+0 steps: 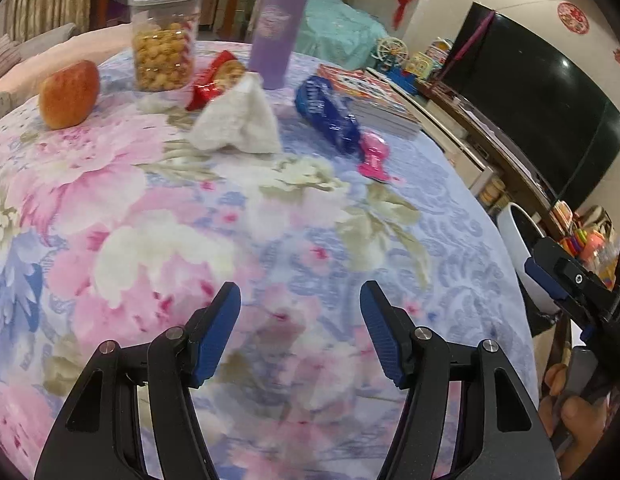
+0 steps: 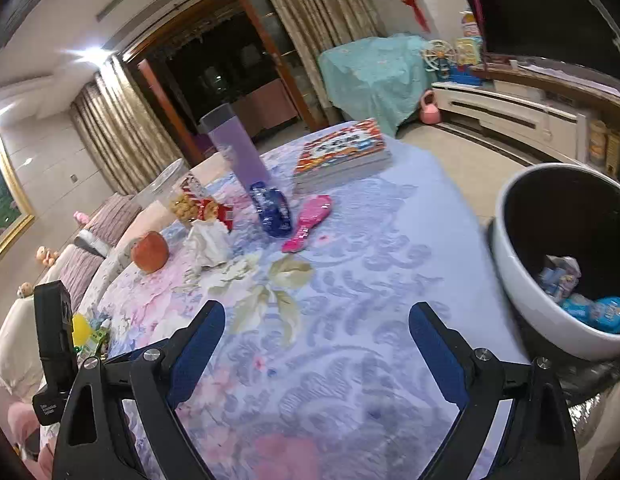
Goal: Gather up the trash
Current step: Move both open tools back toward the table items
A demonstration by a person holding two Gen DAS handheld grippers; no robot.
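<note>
Trash: crumpled tissue (image 1: 238,120) and blue wrapper (image 1: 327,114) waiting mid-table, bin (image 2: 521,280) beside edge for dropping. Left gripper (image 1: 300,332) and right gripper (image 2: 315,344) open, empty.

Blue wrapper (image 2: 272,210) beside pink wrapper (image 2: 308,222) (touching), floral tablecloth (image 2: 389,280).

A floral tablecloth (image 1: 158,208) covers the table. An apple (image 1: 69,94) sits at the far left, with a clear jar of snacks (image 1: 164,40) and a purple tumbler (image 1: 277,26) upright beyond it. A stack of books (image 2: 341,156) lies at the far edge, and a pink hairbrush (image 2: 308,218) lies near it.
</note>
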